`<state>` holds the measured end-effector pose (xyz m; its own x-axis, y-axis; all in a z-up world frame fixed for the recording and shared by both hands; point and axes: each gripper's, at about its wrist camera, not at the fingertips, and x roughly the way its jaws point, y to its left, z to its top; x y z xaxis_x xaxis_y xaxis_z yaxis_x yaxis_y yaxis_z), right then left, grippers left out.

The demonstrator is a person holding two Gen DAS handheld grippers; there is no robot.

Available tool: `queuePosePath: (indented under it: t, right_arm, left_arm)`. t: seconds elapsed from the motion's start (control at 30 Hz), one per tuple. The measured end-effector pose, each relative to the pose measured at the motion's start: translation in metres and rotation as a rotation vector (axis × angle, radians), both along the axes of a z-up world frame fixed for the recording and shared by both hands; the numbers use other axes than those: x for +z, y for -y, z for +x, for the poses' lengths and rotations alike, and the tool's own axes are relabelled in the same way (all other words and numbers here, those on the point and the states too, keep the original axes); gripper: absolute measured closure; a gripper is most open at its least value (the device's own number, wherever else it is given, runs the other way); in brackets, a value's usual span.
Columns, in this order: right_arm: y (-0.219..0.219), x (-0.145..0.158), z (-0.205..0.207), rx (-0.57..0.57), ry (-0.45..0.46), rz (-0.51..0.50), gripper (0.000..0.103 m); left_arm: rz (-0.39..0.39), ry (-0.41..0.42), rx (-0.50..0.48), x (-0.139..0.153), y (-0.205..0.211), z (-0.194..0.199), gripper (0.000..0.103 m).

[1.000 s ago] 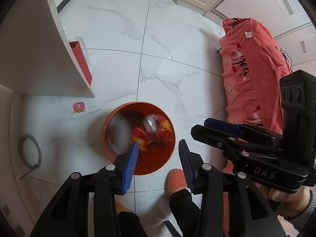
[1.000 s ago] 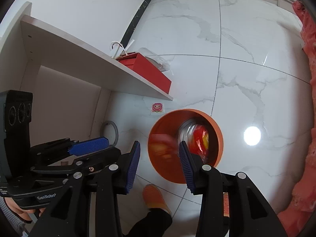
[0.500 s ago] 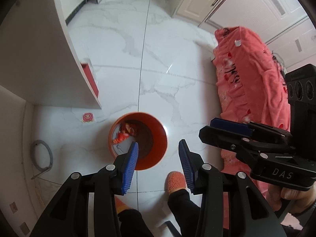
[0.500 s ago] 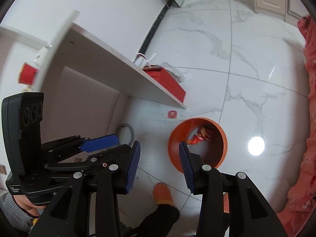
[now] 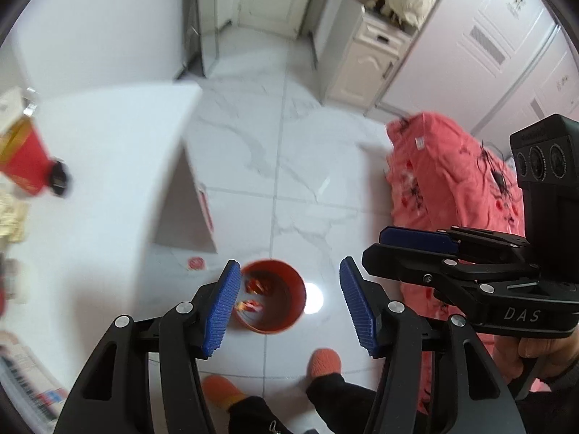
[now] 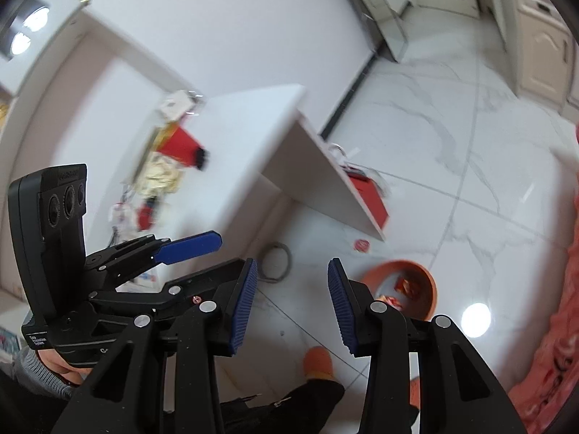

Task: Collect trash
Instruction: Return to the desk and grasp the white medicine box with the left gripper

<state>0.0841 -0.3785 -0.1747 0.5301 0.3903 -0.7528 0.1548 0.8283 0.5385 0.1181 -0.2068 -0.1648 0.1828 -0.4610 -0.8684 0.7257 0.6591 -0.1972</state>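
The orange bin (image 5: 297, 282) stands on the white marble floor far below both grippers, with red and yellow wrappers (image 5: 253, 285) lying inside it. My left gripper (image 5: 289, 264) hangs high above the bin; its jaws are opening and nothing is between them. In the right wrist view the bin (image 6: 431, 289) and its wrappers (image 6: 405, 284) sit to the right of my right gripper (image 6: 292, 264), which is open with nothing between its blue pads. A small red and white wrapper (image 5: 195, 263) lies on the floor beside the bin, near the table's foot.
A white table (image 5: 108, 162) fills the left, with a red bottle (image 5: 25, 166) and blurred clutter on it. A red box (image 6: 365, 195) and a grey hose loop (image 6: 277, 262) are under it. A pink cloth (image 5: 452, 188) covers furniture at right. The person's orange slippers (image 5: 324, 360) are near the bin.
Both grippers have risen far above the bin, which now looks small. The wrappers that were dropping now lie in it. The left jaws stand wider. The tabletop has come into view.
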Motion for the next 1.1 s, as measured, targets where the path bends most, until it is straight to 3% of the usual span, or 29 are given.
queuePosePath:
  t: [0.3, 0.57, 0.63, 0.67, 0.83, 1.1]
  right_arm:
    - [-0.056, 0.066, 0.023, 0.165, 0.105, -0.007, 0.060]
    - [-0.142, 0.082, 0.056, 0.375, 0.146, 0.009, 0.058]
    - [-0.166, 0.085, 0.064, 0.431, 0.153, 0.007, 0.056]
    - [-0.176, 0.085, 0.067, 0.454, 0.153, 0.006, 0.056]
    - [-0.210, 0.076, 0.085, 0.523, 0.146, -0.026, 0.056]
    - [-0.229, 0.054, 0.109, 0.617, 0.116, -0.093, 0.056]
  left_arm:
    - [-0.022, 0.109, 0.173, 0.054, -0.065, -0.002, 0.045]
    - [-0.022, 0.135, 0.421, 0.075, -0.155, 0.001, 0.045]
    - [-0.018, 0.128, 0.479, 0.076, -0.179, 0.005, 0.040]
    - [-0.010, 0.126, 0.517, 0.077, -0.191, 0.006, 0.032]
    - [-0.009, 0.056, 0.673, 0.062, -0.228, 0.021, 0.030]
    - [0.020, -0.011, 0.763, 0.027, -0.235, 0.033, 0.030]
